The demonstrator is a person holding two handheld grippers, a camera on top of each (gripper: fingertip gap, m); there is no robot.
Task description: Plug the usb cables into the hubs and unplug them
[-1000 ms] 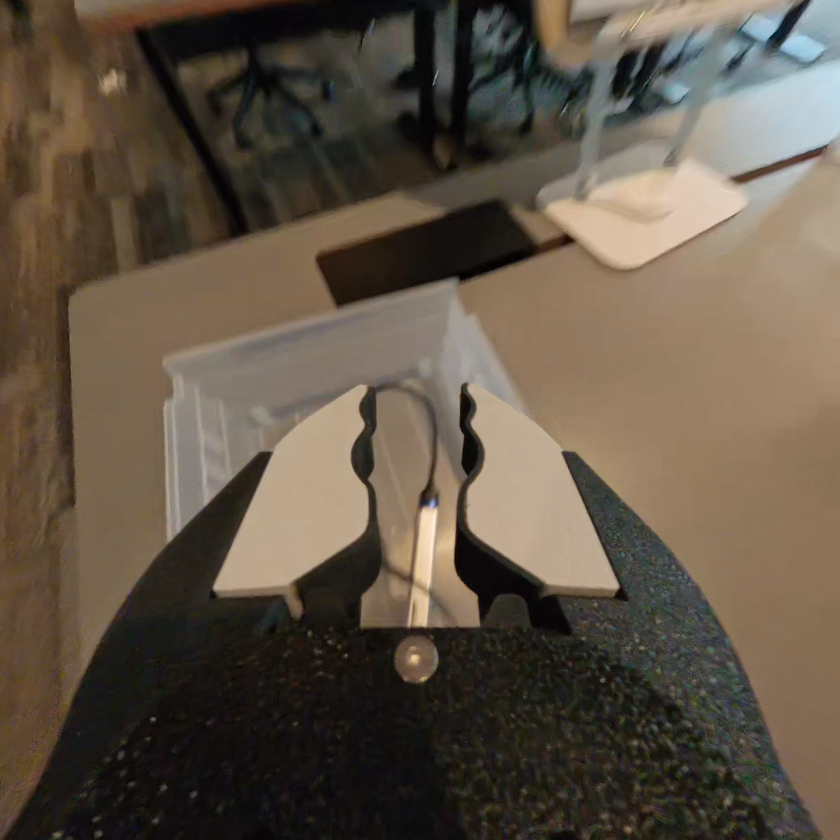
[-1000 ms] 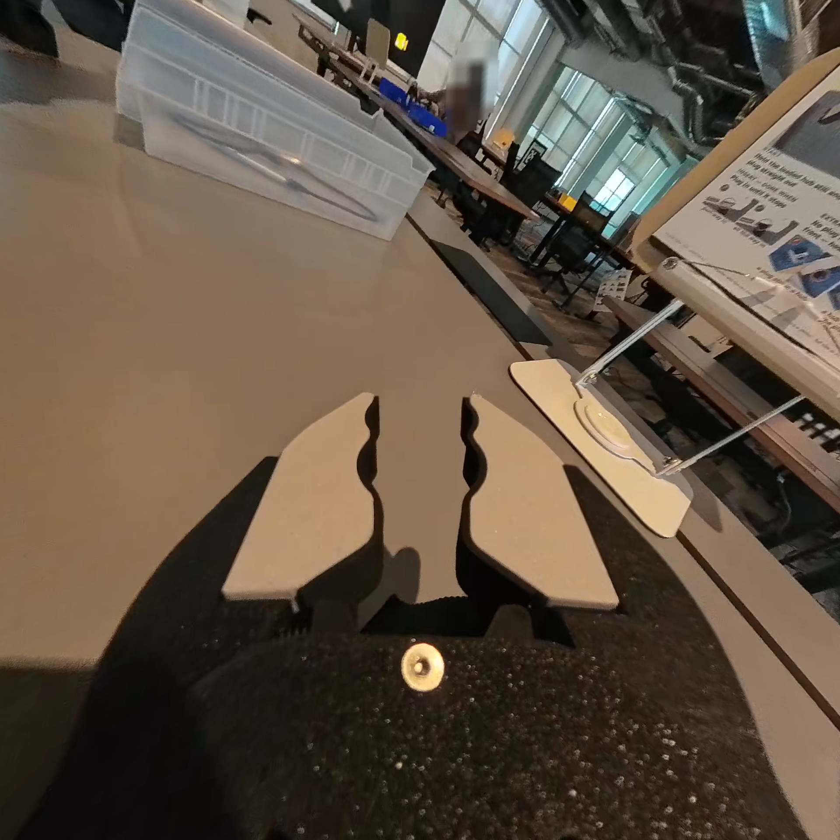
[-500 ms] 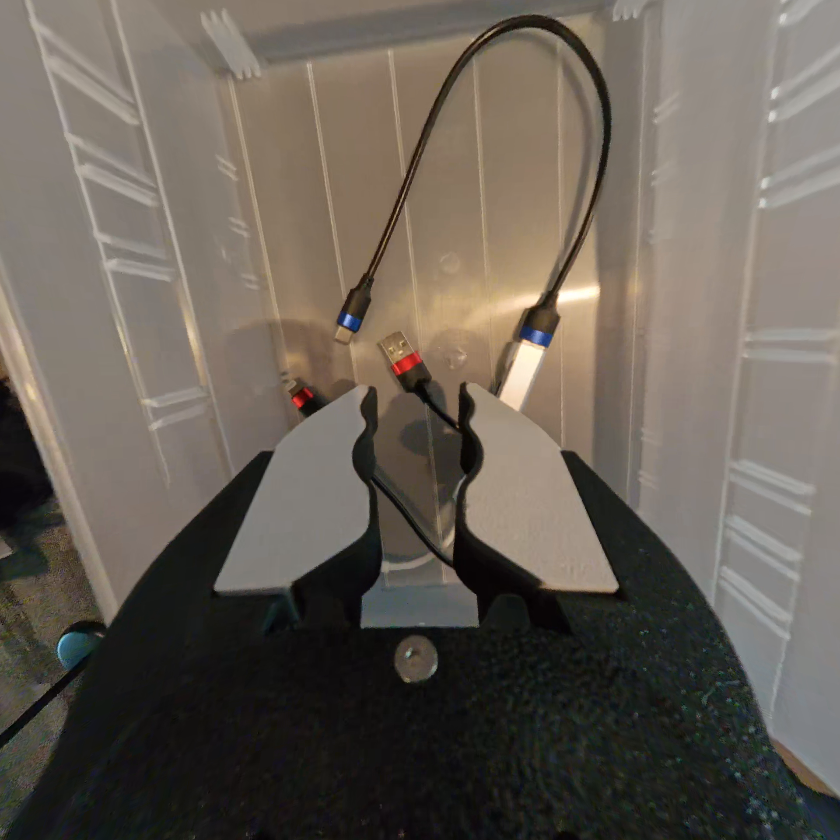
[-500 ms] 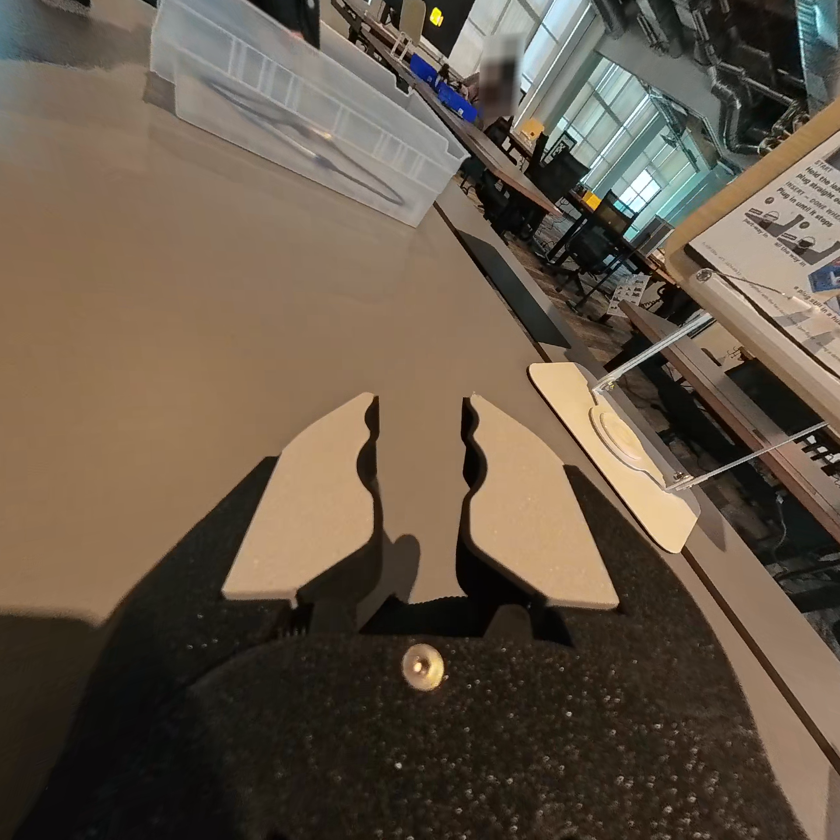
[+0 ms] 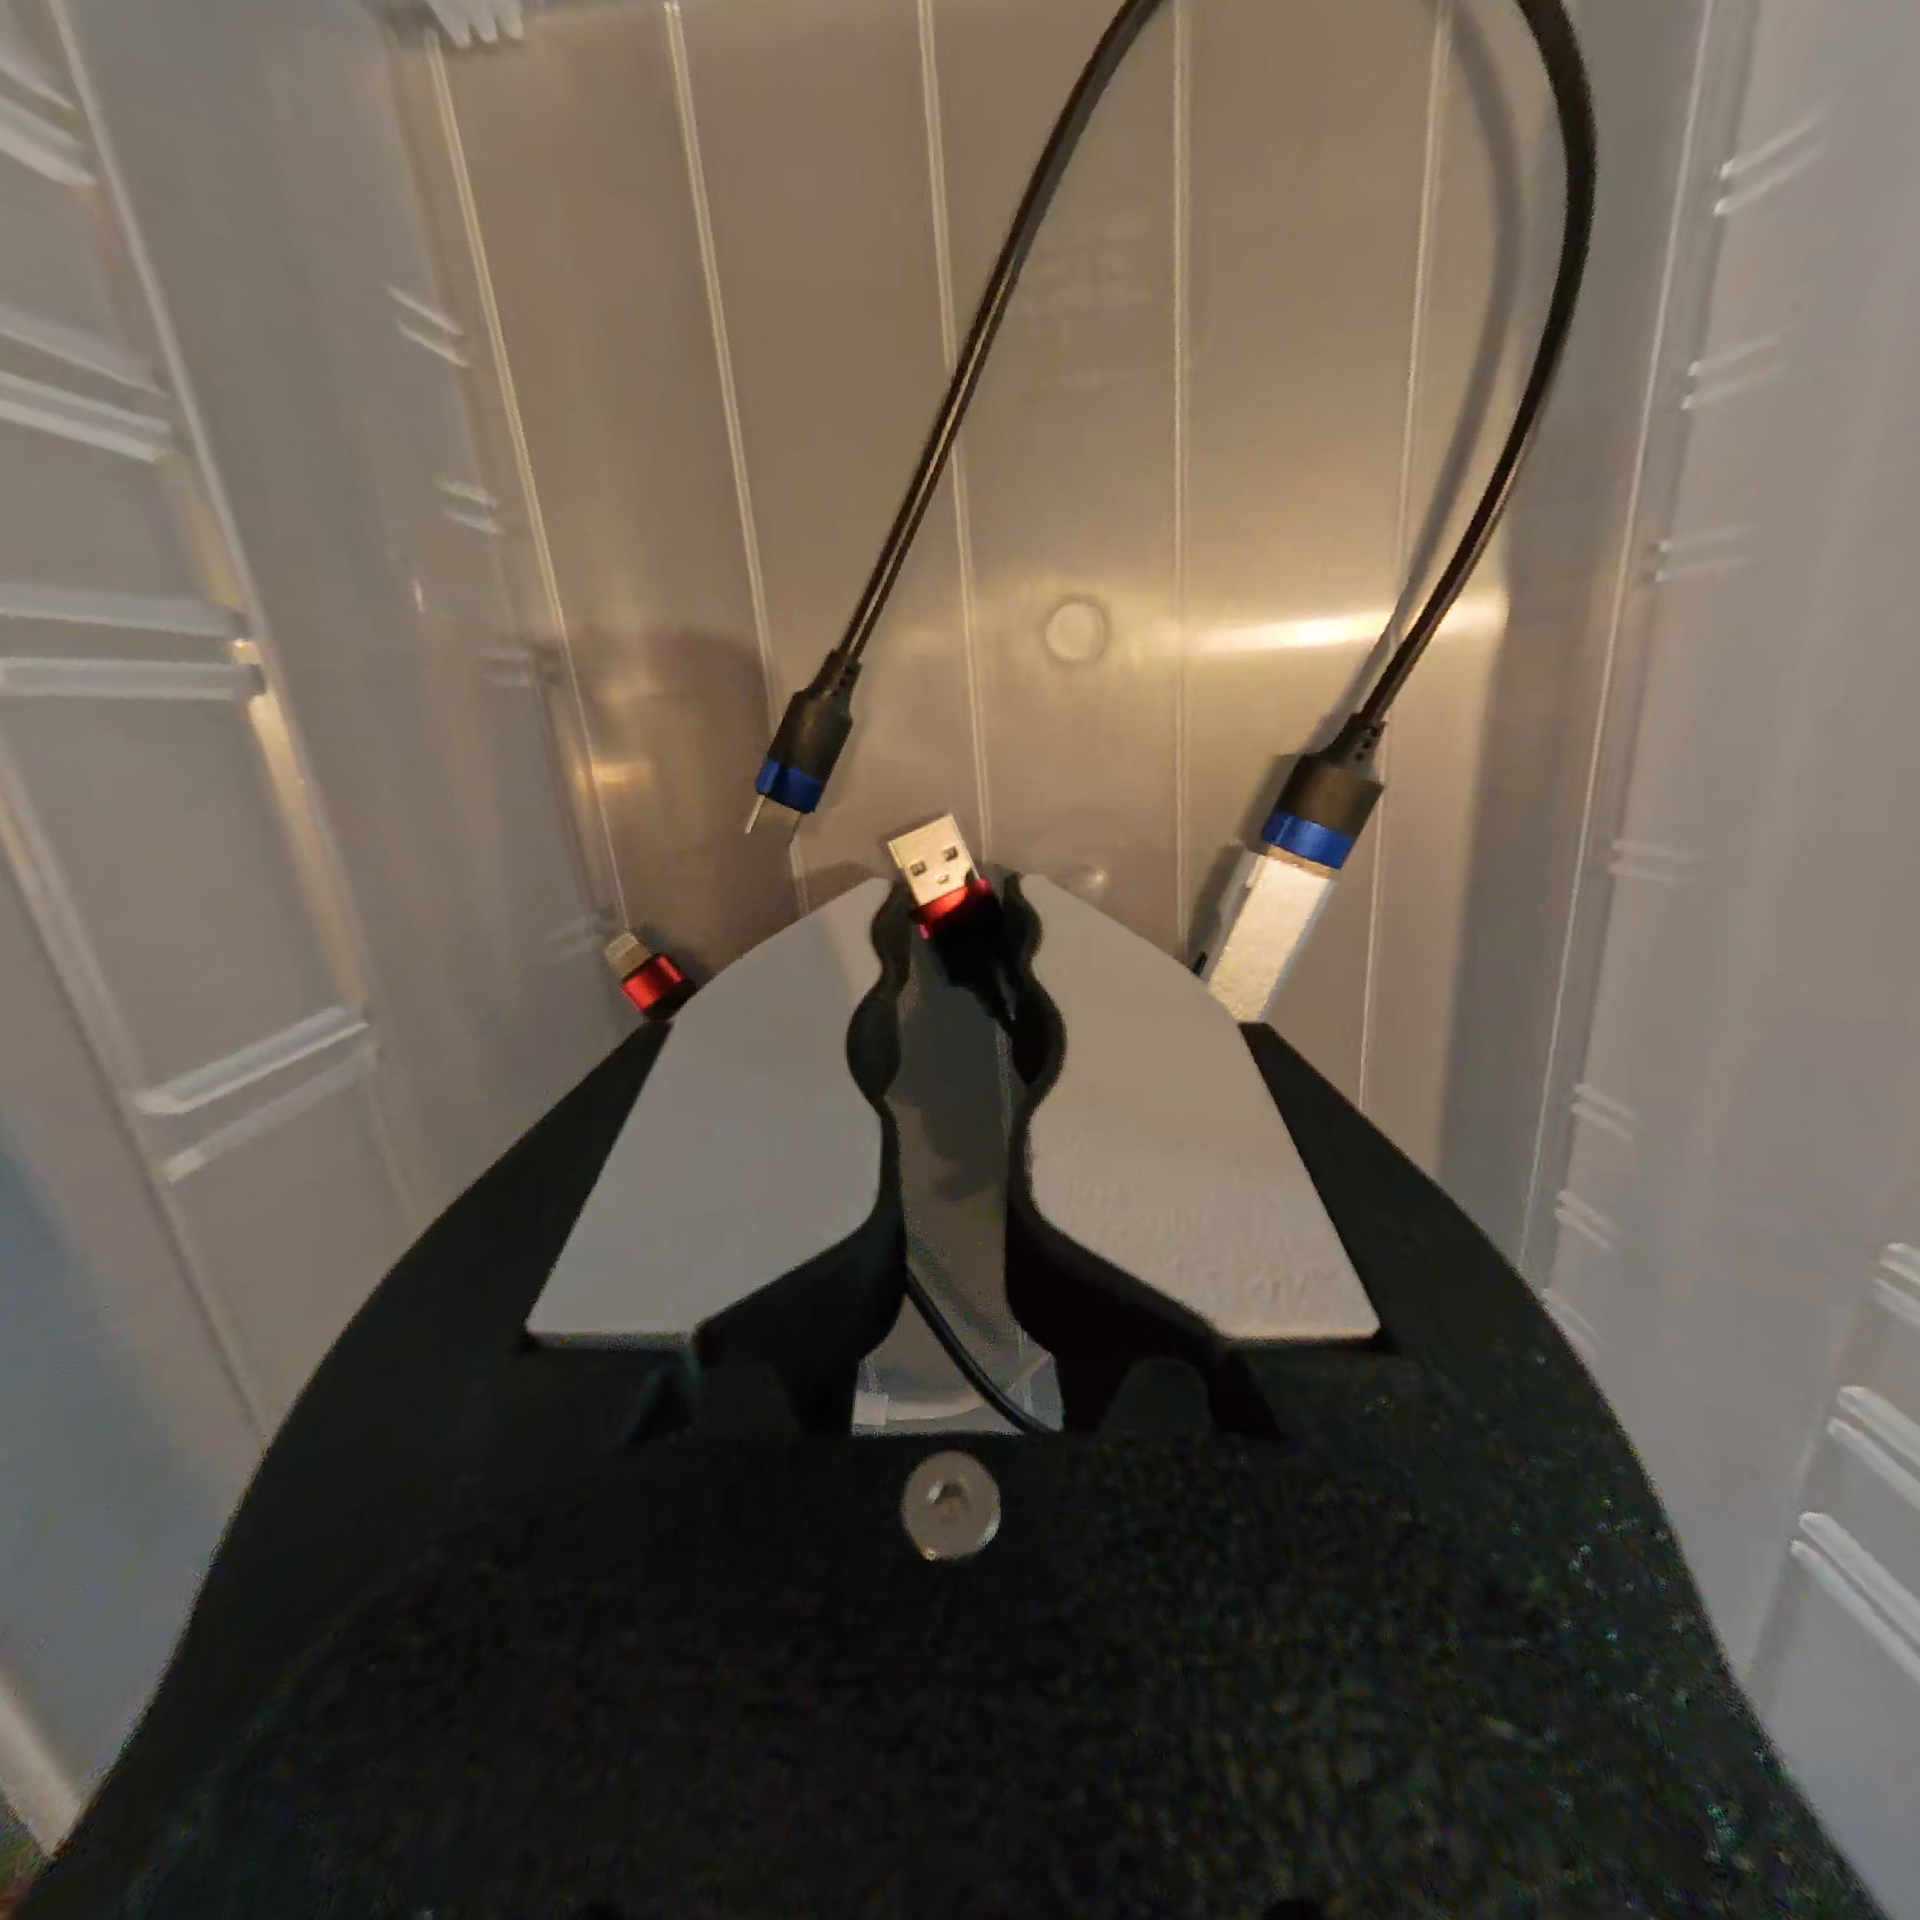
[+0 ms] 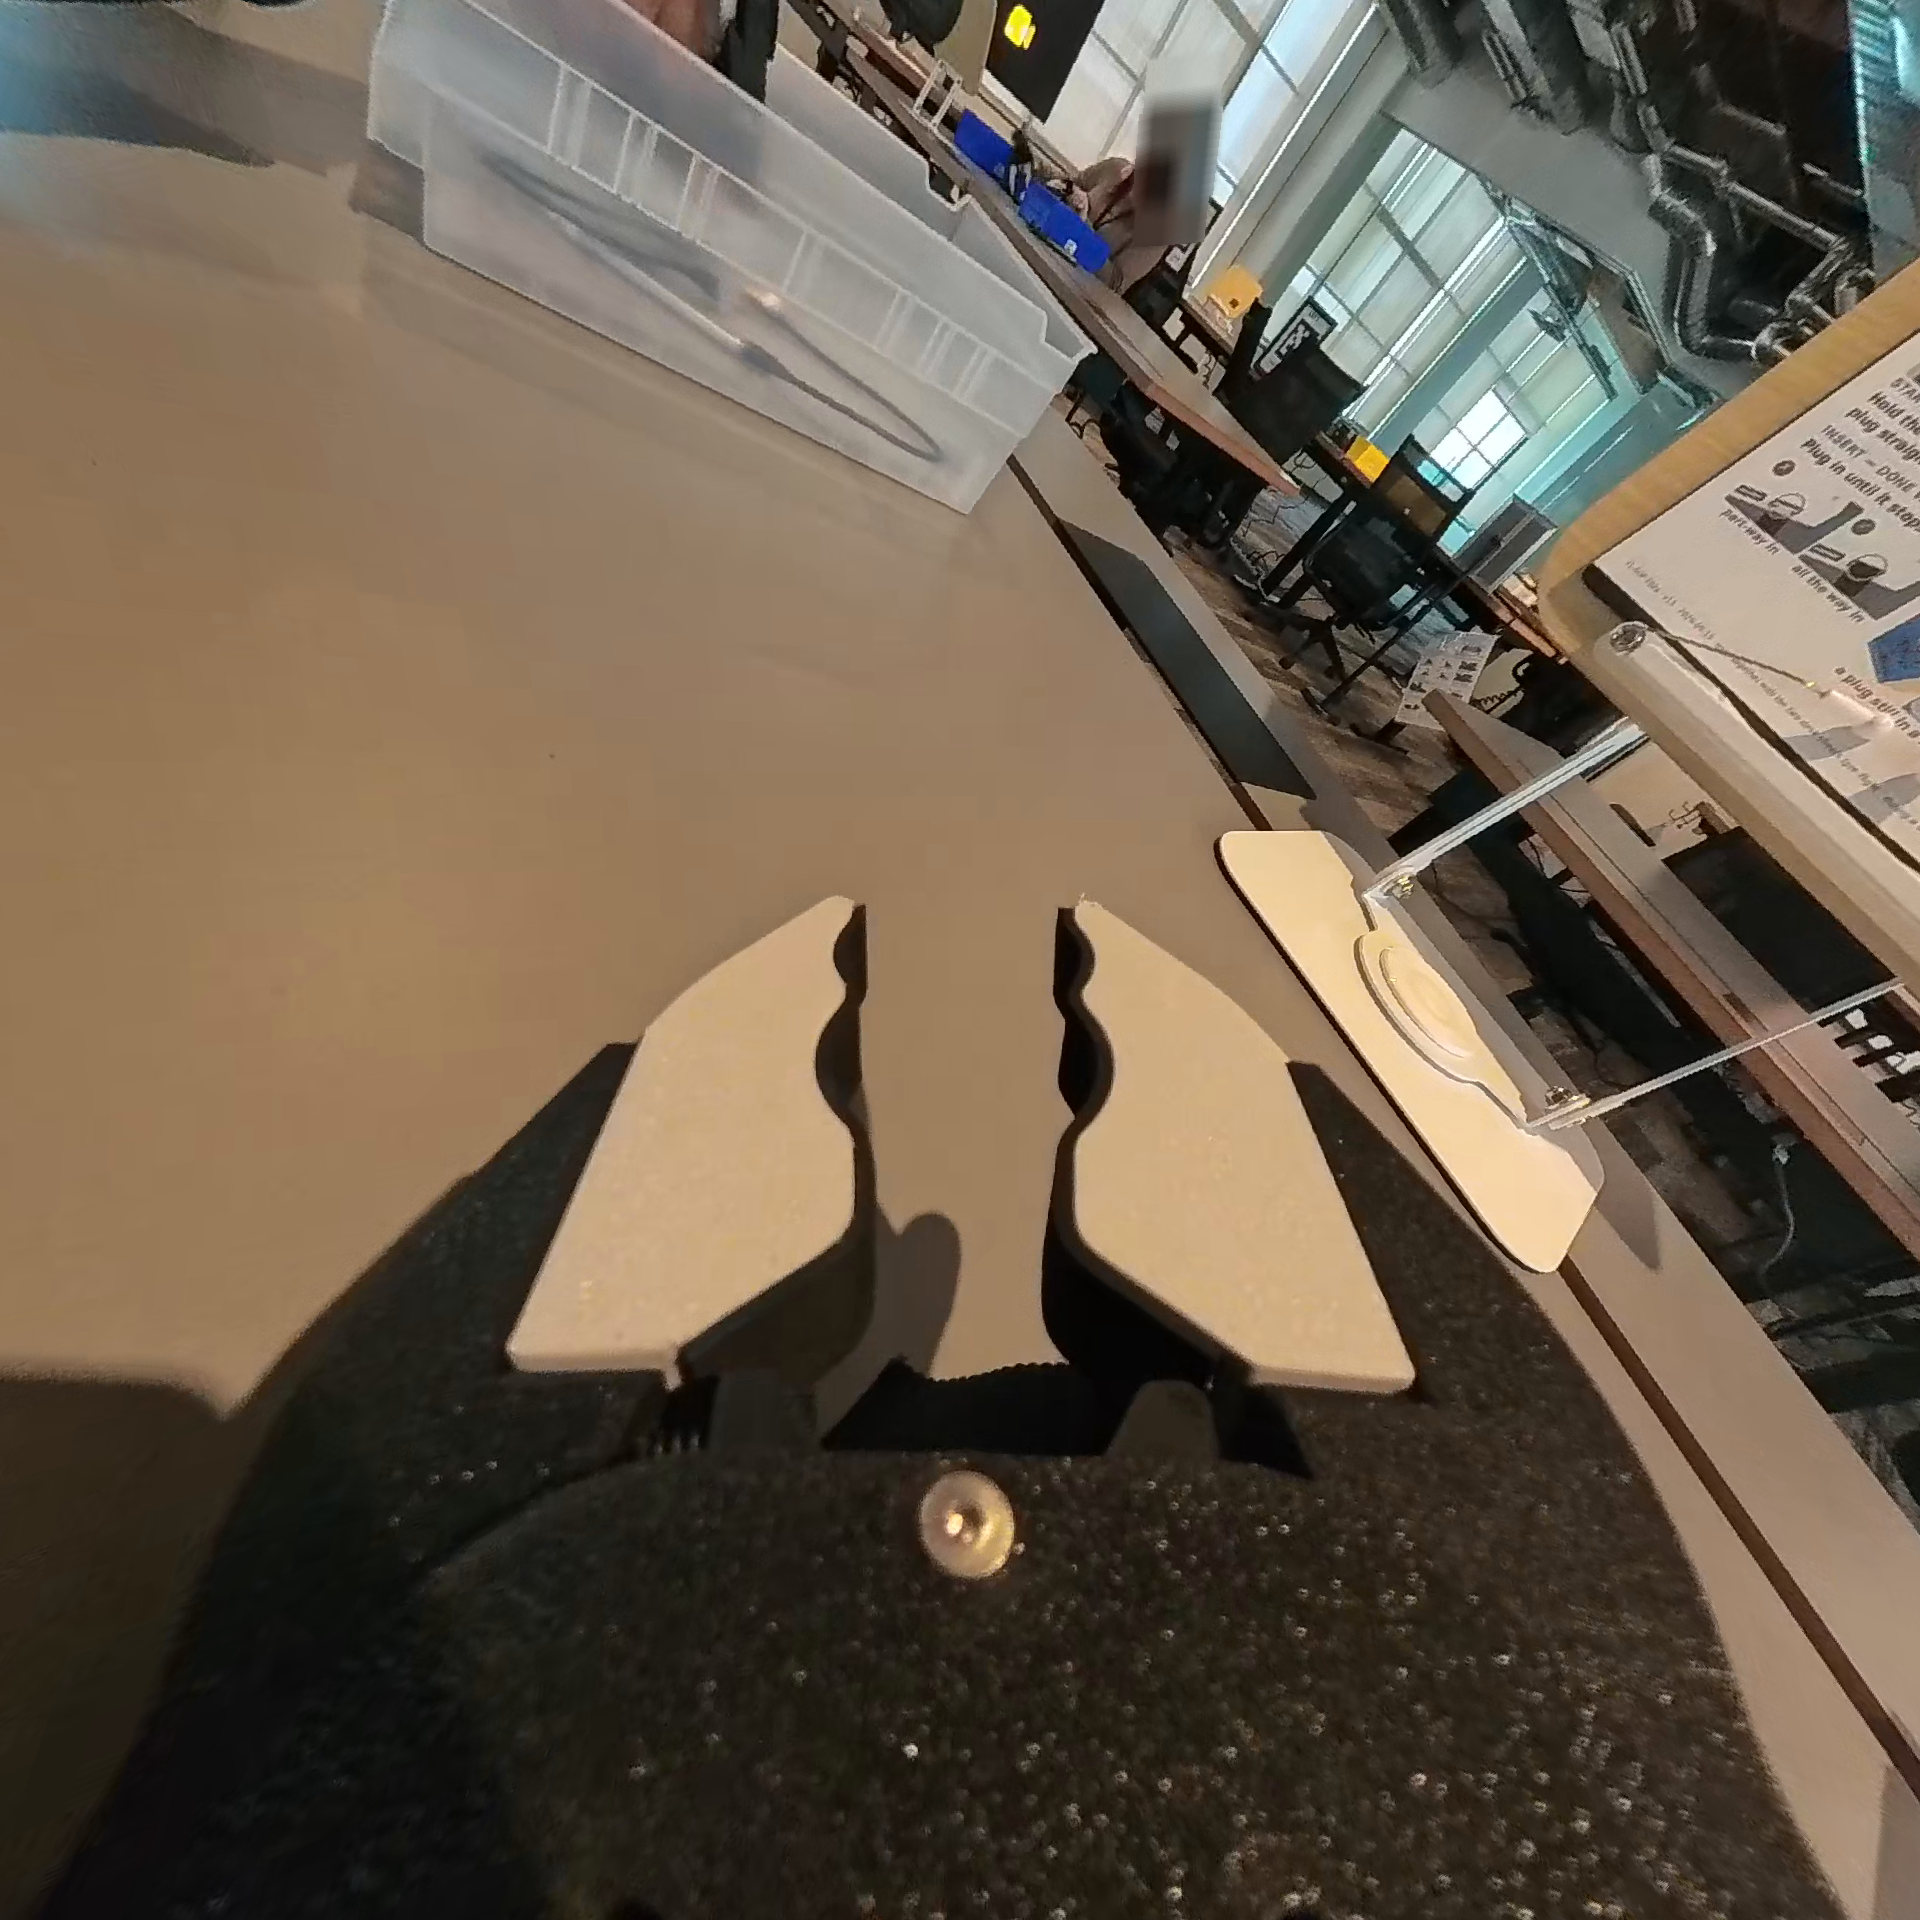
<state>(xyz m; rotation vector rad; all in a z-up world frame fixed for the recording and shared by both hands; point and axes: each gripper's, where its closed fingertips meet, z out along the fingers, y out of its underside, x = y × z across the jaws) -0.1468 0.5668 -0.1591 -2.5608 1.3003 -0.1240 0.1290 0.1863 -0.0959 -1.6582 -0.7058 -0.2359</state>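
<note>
My left gripper point(image 5: 951, 894) is down inside a clear plastic bin point(image 5: 260, 520). Its fingertips are shut on the red-banded USB-A plug point(image 5: 935, 868) of a black cable, and the metal tip sticks out ahead of them. That cable's other red-banded end point(image 5: 649, 977) lies at the left. A second black cable has a small blue-banded plug point(image 5: 800, 753) lying free. Its other blue-banded plug point(image 5: 1314, 821) sits in a white hub point(image 5: 1273, 935) at the right. My right gripper point(image 6: 961, 920) is open and empty, low over the tan table point(image 6: 416, 675).
In the right wrist view the clear bin point(image 6: 727, 239) stands at the far left of the table. A white stand base point(image 6: 1403, 1039) with a propped instruction sheet point(image 6: 1766, 540) is at the right edge. Other desks and chairs lie beyond. The left gripper's tips are roughly 50 centimetres from the right gripper's. The white hub point(image 5: 1273, 935) is about 4 centimetres from my left fingertips and 40 centimetres from my right.
My left gripper went down into the bin, moved forward to the red-banded plug and closed its fingers on it. My right gripper stayed open and only shifted slightly.
</note>
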